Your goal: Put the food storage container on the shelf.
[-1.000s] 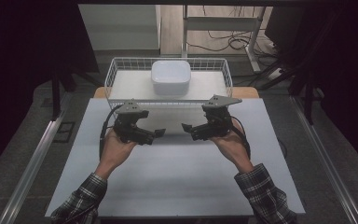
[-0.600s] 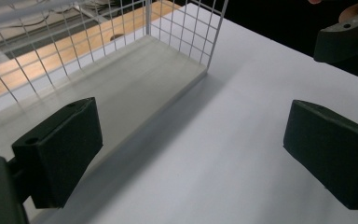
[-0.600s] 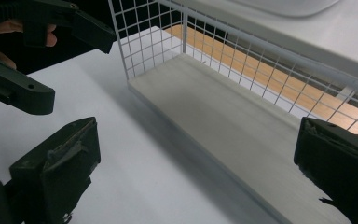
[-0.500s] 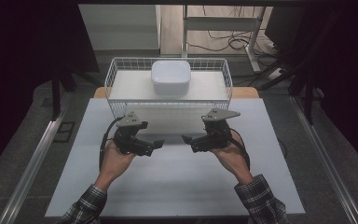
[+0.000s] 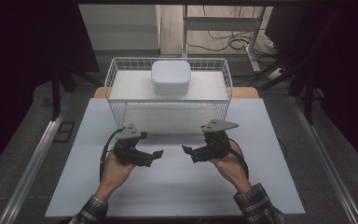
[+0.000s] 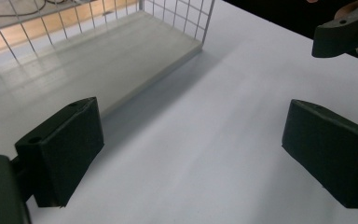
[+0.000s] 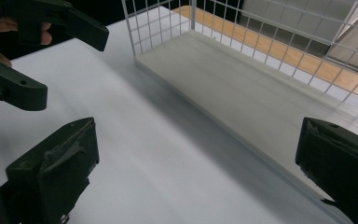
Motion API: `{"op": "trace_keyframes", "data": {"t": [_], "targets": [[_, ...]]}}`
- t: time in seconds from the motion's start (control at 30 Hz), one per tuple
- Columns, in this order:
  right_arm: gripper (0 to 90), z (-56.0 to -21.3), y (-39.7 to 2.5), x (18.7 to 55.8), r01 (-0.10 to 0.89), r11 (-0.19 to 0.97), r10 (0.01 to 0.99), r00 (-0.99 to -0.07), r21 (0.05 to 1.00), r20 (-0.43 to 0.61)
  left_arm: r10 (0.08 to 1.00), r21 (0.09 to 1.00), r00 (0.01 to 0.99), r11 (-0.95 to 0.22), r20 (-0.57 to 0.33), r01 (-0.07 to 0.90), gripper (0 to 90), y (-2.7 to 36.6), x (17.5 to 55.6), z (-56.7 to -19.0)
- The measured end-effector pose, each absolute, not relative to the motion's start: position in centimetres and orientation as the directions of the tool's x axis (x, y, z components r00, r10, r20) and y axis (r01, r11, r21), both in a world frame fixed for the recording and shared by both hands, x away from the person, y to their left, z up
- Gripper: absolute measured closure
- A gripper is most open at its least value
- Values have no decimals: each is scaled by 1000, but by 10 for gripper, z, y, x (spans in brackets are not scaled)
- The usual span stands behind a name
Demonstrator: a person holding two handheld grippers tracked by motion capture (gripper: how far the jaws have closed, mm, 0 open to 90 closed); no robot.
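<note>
White lidded box (image 5: 170,77) sits in the wire basket (image 5: 116,100) at the tabletop's far edge, straight beyond my left gripper (image 5: 158,154) and right gripper (image 5: 185,149), both with jaws apart, about equally near

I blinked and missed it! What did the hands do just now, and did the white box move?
Both hands drew back toward the person, away from the wire basket. The left gripper and right gripper came nearer the table's front edge, jaws open and empty, tips facing each other. Nothing was grabbed or dropped. The white box stayed in the basket.
</note>
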State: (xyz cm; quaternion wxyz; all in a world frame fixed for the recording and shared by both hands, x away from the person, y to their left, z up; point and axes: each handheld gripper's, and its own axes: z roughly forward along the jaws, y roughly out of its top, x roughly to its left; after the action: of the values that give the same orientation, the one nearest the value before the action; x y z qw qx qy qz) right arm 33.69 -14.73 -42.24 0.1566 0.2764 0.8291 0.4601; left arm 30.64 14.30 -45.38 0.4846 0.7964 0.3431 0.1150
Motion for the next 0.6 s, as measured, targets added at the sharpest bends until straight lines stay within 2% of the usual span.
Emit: {"op": "trace_keyframes", "data": {"t": [0.6], "targets": [[0,-443,-177,308,342,438,630,-777,832,-12,669,834,728,-308,-153,459,50,150,274,-475]]}}
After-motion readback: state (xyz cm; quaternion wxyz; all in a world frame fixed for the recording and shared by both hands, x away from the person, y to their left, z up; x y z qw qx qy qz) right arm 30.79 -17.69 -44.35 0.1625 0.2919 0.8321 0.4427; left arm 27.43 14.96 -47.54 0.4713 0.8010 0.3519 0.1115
